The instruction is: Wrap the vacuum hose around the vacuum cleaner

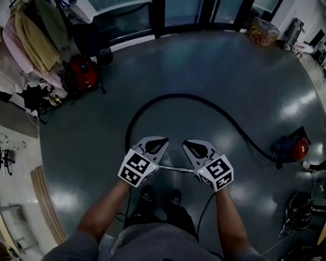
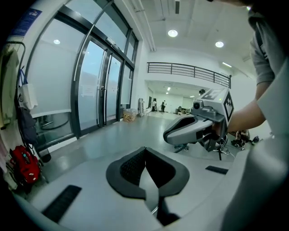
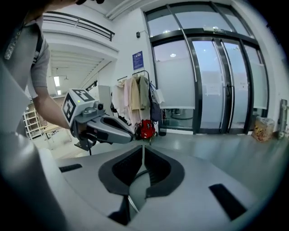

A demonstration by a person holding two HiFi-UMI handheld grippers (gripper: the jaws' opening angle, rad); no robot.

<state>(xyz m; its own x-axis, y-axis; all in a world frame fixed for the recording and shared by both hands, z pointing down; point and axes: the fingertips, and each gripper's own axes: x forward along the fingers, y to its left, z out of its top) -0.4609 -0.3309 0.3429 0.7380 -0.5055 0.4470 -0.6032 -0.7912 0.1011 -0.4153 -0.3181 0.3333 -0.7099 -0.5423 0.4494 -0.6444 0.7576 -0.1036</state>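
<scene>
The black vacuum hose (image 1: 204, 102) lies in a wide loop on the grey floor. It runs from near my left gripper (image 1: 164, 139) up and across to the red and blue vacuum cleaner (image 1: 291, 149) at the right. Both grippers hang side by side above the floor over the person's shoes. My right gripper (image 1: 186, 143) is shut and holds nothing, as is the left. A thin metal tube (image 1: 175, 168) shows level below them; I cannot tell if it touches either. The left gripper view shows shut jaws (image 2: 145, 150) and the right gripper (image 2: 198, 128) beside them. In the right gripper view, the shut jaws (image 3: 143, 147) are beside the left gripper (image 3: 101, 127).
A clothes rack (image 1: 35, 41) and a red bag (image 1: 84, 71) stand at the far left by the glass doors (image 1: 178, 12). A basket (image 1: 262, 31) sits at the far right. A dark bucket with cables (image 1: 300, 210) stands near the vacuum cleaner.
</scene>
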